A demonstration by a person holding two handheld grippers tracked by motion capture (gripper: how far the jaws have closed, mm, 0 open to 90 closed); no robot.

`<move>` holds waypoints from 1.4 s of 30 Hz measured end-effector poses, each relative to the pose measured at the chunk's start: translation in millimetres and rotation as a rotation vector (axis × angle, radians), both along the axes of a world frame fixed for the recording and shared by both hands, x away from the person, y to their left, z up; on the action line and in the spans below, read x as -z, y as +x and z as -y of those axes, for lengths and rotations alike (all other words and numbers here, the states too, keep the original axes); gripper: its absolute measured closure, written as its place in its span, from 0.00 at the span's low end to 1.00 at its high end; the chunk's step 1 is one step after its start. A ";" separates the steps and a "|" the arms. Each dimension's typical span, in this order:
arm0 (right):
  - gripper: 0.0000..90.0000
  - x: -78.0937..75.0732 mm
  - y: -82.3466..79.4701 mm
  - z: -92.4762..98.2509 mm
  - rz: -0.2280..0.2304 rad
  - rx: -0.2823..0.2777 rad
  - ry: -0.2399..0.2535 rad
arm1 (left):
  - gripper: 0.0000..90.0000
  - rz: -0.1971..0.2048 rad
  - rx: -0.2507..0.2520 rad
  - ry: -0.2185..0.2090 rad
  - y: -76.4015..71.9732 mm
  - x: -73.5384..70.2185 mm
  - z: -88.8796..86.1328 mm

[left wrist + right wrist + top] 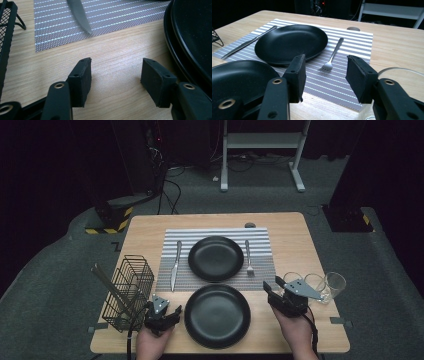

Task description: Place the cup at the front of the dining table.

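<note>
Your left gripper and right gripper sit either side of the near plate, jaws apart and empty, ready to grab it.

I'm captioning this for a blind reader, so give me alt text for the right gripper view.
The right tool, jaws open and empty, hovers over a wooden table, facing a black plate on a striped placemat with a knife on one side and a fork on the other. A second black plate sits nearer, and a glass rim shows beside the jaws.
</note>
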State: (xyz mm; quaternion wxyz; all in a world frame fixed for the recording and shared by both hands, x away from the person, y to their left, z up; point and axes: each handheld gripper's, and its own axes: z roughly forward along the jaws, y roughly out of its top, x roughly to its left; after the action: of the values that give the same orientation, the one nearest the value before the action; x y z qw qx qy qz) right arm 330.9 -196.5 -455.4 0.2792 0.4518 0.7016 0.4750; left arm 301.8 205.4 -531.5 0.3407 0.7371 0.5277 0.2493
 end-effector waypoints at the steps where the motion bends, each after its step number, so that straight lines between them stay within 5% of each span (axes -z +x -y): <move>1: 0.55 0.0 0.6 0.8 0.001 0.000 0.002 | 0.46 0.000 0.000 0.000 0.0 0.0 0.0; 16: 0.54 -3.9 8.7 24.6 0.011 0.048 0.032 | 0.45 -0.001 0.005 0.000 0.1 0.0 0.2; 27: 0.60 -3.1 12.4 31.7 0.036 0.072 0.005 | 0.43 -0.003 0.007 0.000 0.2 0.1 0.2; 42: 0.68 10.2 19.2 38.7 0.019 0.092 0.003 | 0.41 -0.004 0.017 0.000 0.3 0.2 0.7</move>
State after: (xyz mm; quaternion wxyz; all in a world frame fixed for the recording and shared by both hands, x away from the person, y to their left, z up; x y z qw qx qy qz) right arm 350.1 -235.2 -465.5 0.3066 0.4794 0.6767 0.4672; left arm 302.1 204.7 -531.7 0.3419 0.7419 0.5222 0.2450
